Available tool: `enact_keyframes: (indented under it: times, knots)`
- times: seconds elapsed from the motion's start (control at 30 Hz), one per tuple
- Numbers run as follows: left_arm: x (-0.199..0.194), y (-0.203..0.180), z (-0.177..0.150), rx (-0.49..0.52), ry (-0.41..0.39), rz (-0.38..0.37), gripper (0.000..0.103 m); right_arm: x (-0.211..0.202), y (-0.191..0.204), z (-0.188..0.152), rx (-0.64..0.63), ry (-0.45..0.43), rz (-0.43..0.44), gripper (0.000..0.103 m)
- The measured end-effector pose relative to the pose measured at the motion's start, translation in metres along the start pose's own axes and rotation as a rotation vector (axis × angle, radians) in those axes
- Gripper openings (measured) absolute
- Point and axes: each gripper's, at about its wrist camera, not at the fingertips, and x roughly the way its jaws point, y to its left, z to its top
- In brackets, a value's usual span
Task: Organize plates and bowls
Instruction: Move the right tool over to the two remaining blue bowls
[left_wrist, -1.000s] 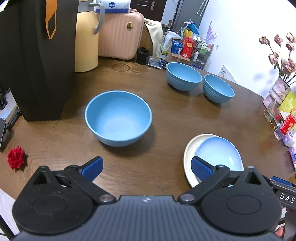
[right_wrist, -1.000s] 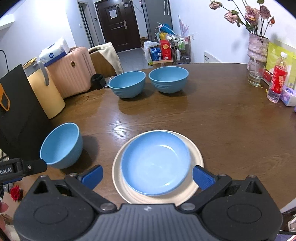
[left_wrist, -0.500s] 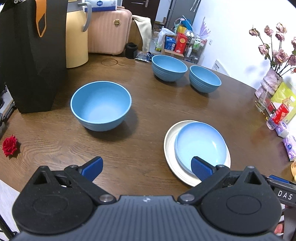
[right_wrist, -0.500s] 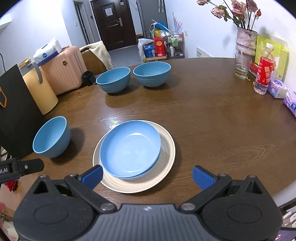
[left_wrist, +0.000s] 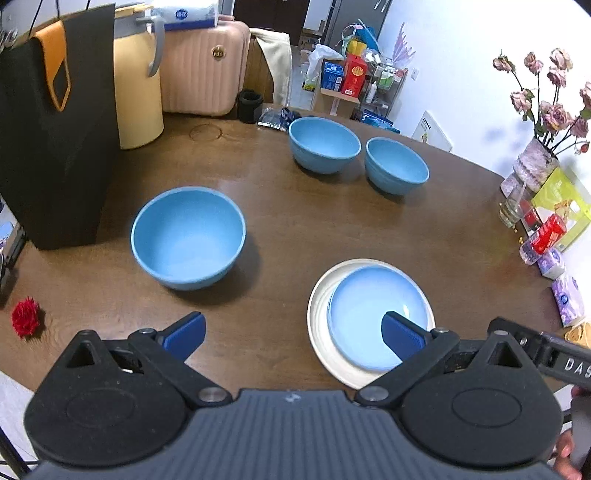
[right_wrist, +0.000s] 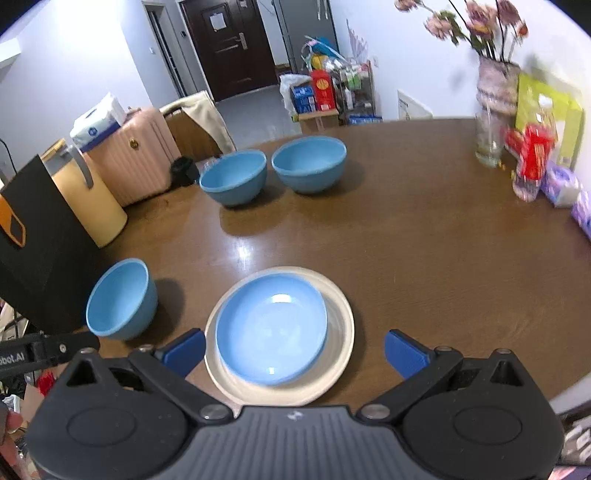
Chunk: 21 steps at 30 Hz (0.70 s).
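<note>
Left wrist view: the left gripper (left_wrist: 291, 330) hangs over the near edge of the wooden table (left_wrist: 332, 221), fingers spread wide and empty. Taking the blue plate (left_wrist: 376, 314) as landmark, it sits stacked on the cream plate (left_wrist: 317, 321); the nearest blue bowl (left_wrist: 188, 236) stands apart on the plate's black-bag side, and two further blue bowls (left_wrist: 324, 149) (left_wrist: 397, 170) stand almost touching, well beyond the plates toward the far table edge. Right wrist view: the right gripper (right_wrist: 295, 349) hovers just short of the same plate stack (right_wrist: 271, 328), fingers likewise spread and gripping nothing. Compared with the frames a second and half a second ago, the dishes keep their places while both cameras have shifted, the left one drawing back so that more of the table shows. Judged from this, the plates are already stacked and the three bowls remain to be nested, no grasp being yet begun
</note>
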Motion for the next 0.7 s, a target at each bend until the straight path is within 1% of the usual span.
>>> enact_keyframes:
  times: [0.17, 0.37, 0.47, 0.53, 0.6, 0.7]
  knots:
    - [-0.009, -0.005, 0.037, 0.007, -0.037, -0.022, 0.103, -0.006, 0.015, 0.051, -0.050, -0.017, 0.002, 0.103]
    - [-0.009, -0.014, 0.096, -0.021, -0.017, -0.020, 0.103, -0.004, 0.037, 0.117, -0.057, -0.022, 0.049, 0.103]
    - [-0.009, -0.013, 0.126, -0.041, -0.039, -0.044, 0.103, 0.001, 0.048, 0.153, -0.057, -0.029, 0.056, 0.103]
    - [-0.006, -0.013, 0.145, -0.047, -0.065, -0.060, 0.103, 0.006, 0.054, 0.173, -0.063, -0.043, 0.057, 0.103]
    - [0.001, -0.014, 0.159, -0.059, -0.080, -0.059, 0.103, 0.015, 0.061, 0.194, -0.065, -0.053, 0.050, 0.103]
    - [0.016, -0.013, 0.175, -0.085, -0.068, -0.064, 0.103, 0.030, 0.067, 0.212, -0.054, -0.044, 0.056, 0.103]
